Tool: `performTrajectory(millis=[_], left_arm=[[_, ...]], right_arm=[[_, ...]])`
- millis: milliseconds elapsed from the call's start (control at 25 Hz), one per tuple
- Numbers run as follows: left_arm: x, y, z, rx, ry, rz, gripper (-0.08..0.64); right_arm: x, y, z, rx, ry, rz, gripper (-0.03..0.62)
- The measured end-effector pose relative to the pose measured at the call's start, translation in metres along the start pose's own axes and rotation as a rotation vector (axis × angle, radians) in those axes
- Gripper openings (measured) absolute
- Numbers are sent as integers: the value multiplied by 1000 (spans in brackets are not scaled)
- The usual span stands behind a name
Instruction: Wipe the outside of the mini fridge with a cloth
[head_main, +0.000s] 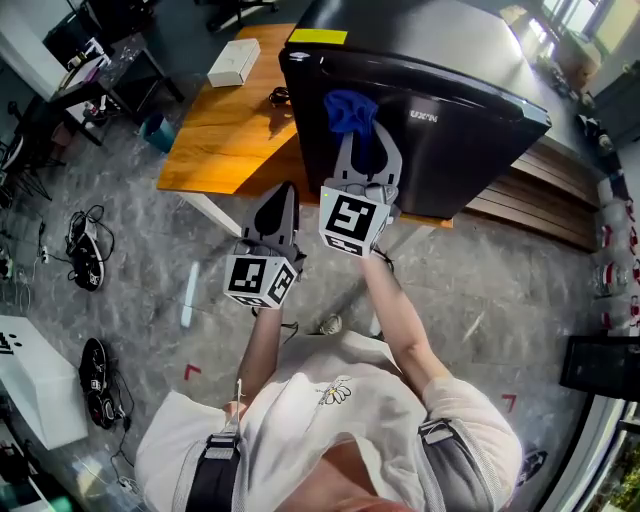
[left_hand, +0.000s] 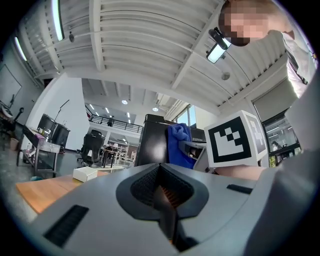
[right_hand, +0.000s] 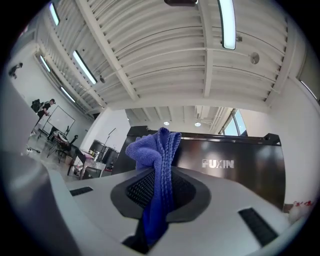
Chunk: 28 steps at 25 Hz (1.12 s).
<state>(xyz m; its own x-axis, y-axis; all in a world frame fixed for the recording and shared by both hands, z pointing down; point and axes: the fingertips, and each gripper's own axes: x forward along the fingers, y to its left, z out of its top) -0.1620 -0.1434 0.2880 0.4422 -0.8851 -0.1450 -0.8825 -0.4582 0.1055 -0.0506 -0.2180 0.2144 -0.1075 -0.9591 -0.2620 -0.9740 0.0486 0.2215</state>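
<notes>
Mini fridge: the black mini fridge (head_main: 440, 110) stands on the wooden bench (head_main: 225, 130), its door facing the person. The door carries pale lettering that reads FUXIN in the right gripper view. A yellow label (head_main: 318, 37) lies at the near left corner of its top.

Cloth: the blue cloth (head_main: 350, 112) is bunched and stands up out of the right claw. In the head view it sits over the upper left part of the fridge door, close to the door's left edge. Whether it presses on the door cannot be told.

Right claw: the right claw (head_main: 365, 140) is clamped on the cloth. In the right gripper view the fabric runs down between the two jaws and spills out above them. The claw points at the fridge door, and its marker cube faces the head camera.

Left claw: the left claw (head_main: 282, 195) has its jaws closed together with nothing between them. It is held below and to the left of the right claw, just beside it, with its tip near the bench's front edge and apart from the fridge.

Bench: a white box (head_main: 233, 62) lies at the far side of the bench, well apart from the fridge.

Floor: on the grey floor (head_main: 130, 250) at the left lie a black shoe (head_main: 95, 370) and a tangle of cables (head_main: 85, 245).

Person: in a white shirt, both arms stretched forward to the claws.
</notes>
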Motion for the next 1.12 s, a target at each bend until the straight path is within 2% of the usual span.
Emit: performTrajectory(millis=[480, 680, 920, 1120], left_arm=[[30, -75, -12, 3, 11, -30, 5], [44, -112, -18, 11, 10, -63, 5], [65, -149, -28, 4, -2, -85, 5], [80, -181, -35, -3, -7, -105, 5]], right_arm=[[-35, -104, -5, -14, -22, -81, 63], [-46, -141, -9, -46, -61, -110, 63], [-59, -187, -24, -61, -49, -132, 63], [-68, -226, -27, -89, -94, -161, 63]])
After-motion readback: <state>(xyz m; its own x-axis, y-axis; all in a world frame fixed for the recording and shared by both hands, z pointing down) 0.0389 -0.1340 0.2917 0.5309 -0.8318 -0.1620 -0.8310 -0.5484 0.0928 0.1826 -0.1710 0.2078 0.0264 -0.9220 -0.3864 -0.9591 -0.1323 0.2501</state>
